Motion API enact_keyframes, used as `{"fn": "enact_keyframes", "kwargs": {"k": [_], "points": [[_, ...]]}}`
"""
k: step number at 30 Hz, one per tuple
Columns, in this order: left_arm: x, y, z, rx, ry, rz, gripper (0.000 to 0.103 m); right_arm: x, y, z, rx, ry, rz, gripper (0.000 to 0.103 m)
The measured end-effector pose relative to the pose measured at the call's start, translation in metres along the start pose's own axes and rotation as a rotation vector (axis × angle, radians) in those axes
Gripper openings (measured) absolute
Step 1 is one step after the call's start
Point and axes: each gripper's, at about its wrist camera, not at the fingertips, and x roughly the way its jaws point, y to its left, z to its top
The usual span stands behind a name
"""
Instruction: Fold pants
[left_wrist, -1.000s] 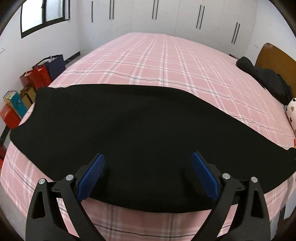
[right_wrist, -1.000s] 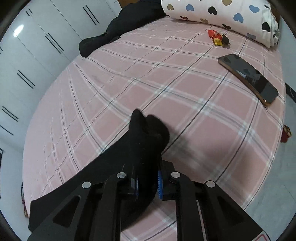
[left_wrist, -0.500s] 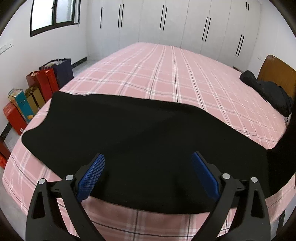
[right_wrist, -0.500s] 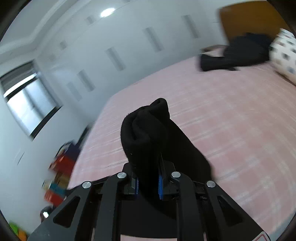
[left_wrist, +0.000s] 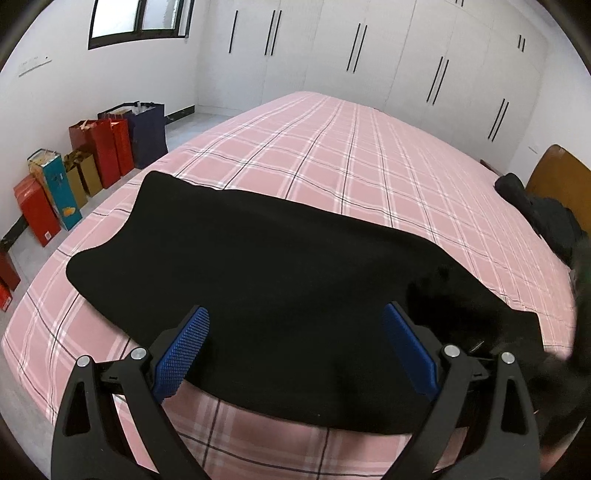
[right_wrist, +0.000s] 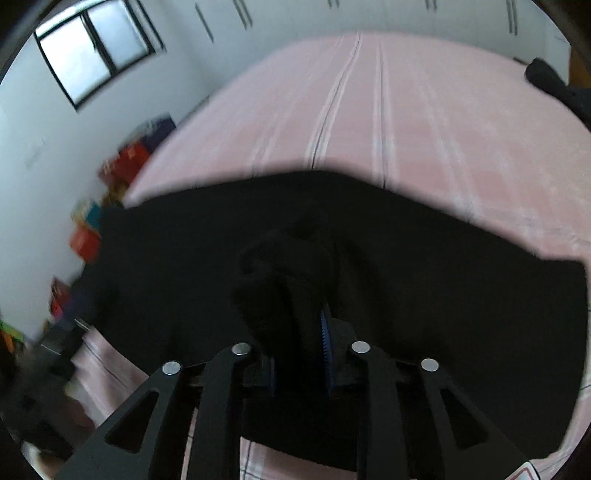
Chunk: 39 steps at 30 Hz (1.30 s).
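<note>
Ahead of the left gripper (left_wrist: 295, 350), in the left wrist view, the black pants (left_wrist: 280, 280) lie flat on the pink plaid bed (left_wrist: 351, 155), long axis running crosswise from the far left toward the near right. Its blue pads (left_wrist: 181, 350) stand wide apart, over the cloth's near edge, gripping nothing. Gift bags (left_wrist: 92, 162) line the floor to its left; dark clothing (left_wrist: 543, 218) lies far right.

From the right wrist view, blurred, the right gripper (right_wrist: 299, 354) has a bunched end of the pants (right_wrist: 288, 273) between its jaws, which are opening; the blue pad (right_wrist: 325, 343) sits against the fabric. Beyond it the pants spread crosswise.
</note>
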Motion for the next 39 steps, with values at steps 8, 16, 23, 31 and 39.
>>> {"fn": "enact_keyframes", "kwargs": {"k": [8,16,23,31,39], "points": [[0.003,-0.009,-0.002,0.059,-0.002,0.046,0.093,-0.074,-0.007,-0.015,-0.019,-0.148,0.004,0.035],[0.005,-0.021,-0.005,0.161,0.05,0.162,0.093,-0.009,-0.021,-0.03,-0.032,0.001,-0.092,0.032],[0.001,-0.042,-0.004,0.263,0.093,0.255,0.093,-0.011,-0.032,-0.043,0.002,-0.011,-0.048,0.031],[-0.006,-0.068,-0.004,0.317,0.112,0.254,0.093,-0.1,-0.09,-0.06,0.162,-0.172,-0.104,0.055],[0.0,-0.086,-0.013,0.335,0.176,0.259,0.093,-0.109,-0.209,-0.112,0.422,-0.113,-0.158,0.065]]}}
